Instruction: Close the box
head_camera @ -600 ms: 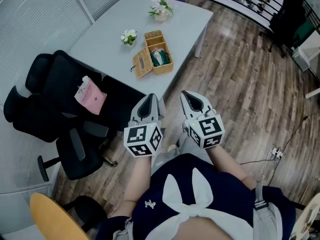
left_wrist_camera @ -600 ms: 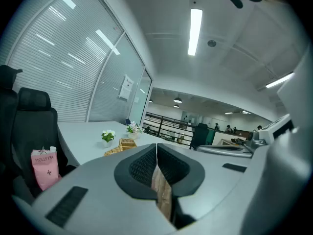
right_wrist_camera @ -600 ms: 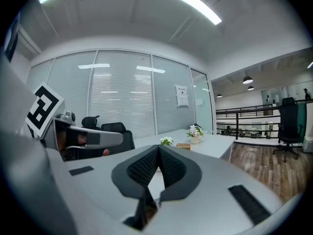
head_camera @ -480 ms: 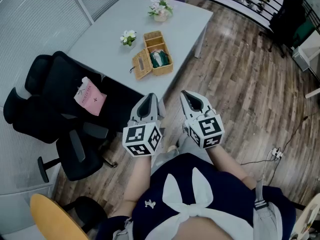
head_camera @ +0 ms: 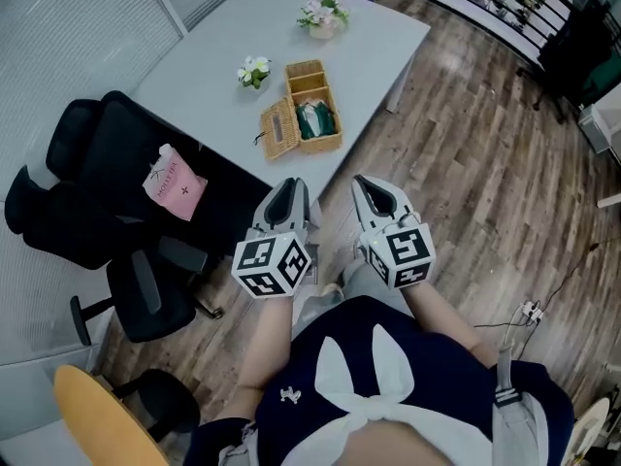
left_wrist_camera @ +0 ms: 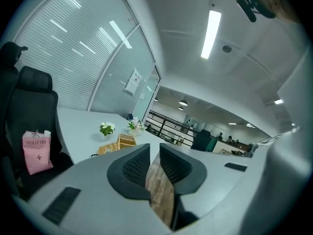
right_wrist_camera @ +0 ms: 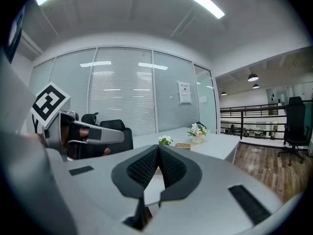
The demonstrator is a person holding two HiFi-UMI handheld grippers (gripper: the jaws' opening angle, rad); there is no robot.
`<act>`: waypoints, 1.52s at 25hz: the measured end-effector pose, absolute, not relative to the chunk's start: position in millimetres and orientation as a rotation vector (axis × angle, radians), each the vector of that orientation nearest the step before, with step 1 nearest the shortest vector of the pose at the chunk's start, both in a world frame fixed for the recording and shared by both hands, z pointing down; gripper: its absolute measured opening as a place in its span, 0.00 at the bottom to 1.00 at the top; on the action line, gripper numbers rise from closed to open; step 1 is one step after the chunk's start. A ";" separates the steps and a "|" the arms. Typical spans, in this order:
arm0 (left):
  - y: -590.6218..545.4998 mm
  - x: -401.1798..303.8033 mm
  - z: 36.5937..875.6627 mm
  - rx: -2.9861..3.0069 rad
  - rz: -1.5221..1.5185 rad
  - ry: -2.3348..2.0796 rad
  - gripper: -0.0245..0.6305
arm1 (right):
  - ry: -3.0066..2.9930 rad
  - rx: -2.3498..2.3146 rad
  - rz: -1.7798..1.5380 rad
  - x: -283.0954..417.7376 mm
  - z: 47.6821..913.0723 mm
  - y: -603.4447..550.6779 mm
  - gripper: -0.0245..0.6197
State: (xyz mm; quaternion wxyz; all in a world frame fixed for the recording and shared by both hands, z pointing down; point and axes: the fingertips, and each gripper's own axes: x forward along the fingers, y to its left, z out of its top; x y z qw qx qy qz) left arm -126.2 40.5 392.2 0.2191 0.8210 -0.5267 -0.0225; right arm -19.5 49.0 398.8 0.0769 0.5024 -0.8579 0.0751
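Observation:
A wicker box [head_camera: 315, 115] stands on the grey table [head_camera: 213, 85], its lid [head_camera: 278, 129] folded open to the left and something green inside. In the left gripper view the box [left_wrist_camera: 126, 140] is small and far off, and the right gripper view shows only a sliver of the box [right_wrist_camera: 183, 145]. Both grippers hang over the wooden floor, short of the table and well away from the box. My left gripper [head_camera: 289, 186] [left_wrist_camera: 154, 149] is shut with nothing between its pads. Beside it, my right gripper [head_camera: 370, 184] [right_wrist_camera: 158, 151] is shut and empty too.
Two small flower pots [head_camera: 253, 71] [head_camera: 324, 16] stand on the table beyond the box. A black office chair [head_camera: 97, 192] with a pink bag [head_camera: 175, 184] on it sits left of the table. Shelving [head_camera: 505, 3] lines the far right. Cables [head_camera: 529, 311] lie on the floor.
The view has shifted a little, so the table and box sit slightly lower and to the right. The left gripper has drifted a touch left. The jaws are unchanged.

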 end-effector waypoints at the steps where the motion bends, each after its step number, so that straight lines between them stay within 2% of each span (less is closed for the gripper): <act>1: 35.2 -125.3 395.8 2.256 -0.067 -1.445 0.15 | -2.571 1.496 0.228 -18.6 400.3 44.0 0.04; 3: 24.7 -123.3 404.4 2.230 -0.062 -1.428 0.27 | -2.573 1.474 0.231 -17.0 402.9 33.8 0.04; 10: -11.2 -128.9 439.7 2.125 0.000 -1.478 0.40 | -2.572 1.398 0.241 -12.5 414.0 0.0 0.04; 29: -85.0 -178.6 539.7 1.725 -0.088 -1.546 0.43 | -2.565 1.221 0.283 0.9 444.0 -70.9 0.04; 38: -103.2 -199.2 586.9 1.512 -0.277 -1.532 0.43 | -2.578 1.141 0.266 8.6 448.1 -103.4 0.04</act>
